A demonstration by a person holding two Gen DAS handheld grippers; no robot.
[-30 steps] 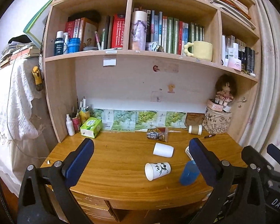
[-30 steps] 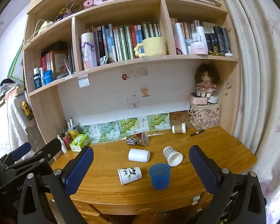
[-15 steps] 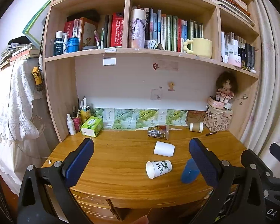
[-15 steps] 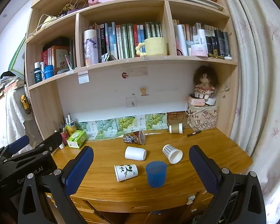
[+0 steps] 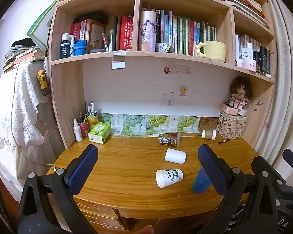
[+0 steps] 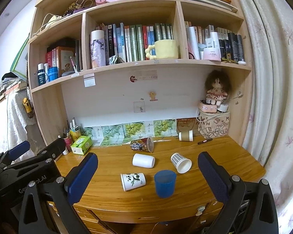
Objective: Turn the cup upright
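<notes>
Both wide open, holding nothing: left gripper (image 5: 146, 161) and right gripper (image 6: 147, 167), low in each frame. On the wooden desk (image 6: 111, 161), lower middle: panda paper cup (image 6: 132, 181) lying on its side, just left of blue cup (image 6: 165, 183) standing with mouth up. Behind, white cup (image 6: 143, 160) and checked cup (image 6: 180, 162), both tipped over.

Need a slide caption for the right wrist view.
Open right gripper faces a desk with five tipped cups and an upright blue cup.
</notes>
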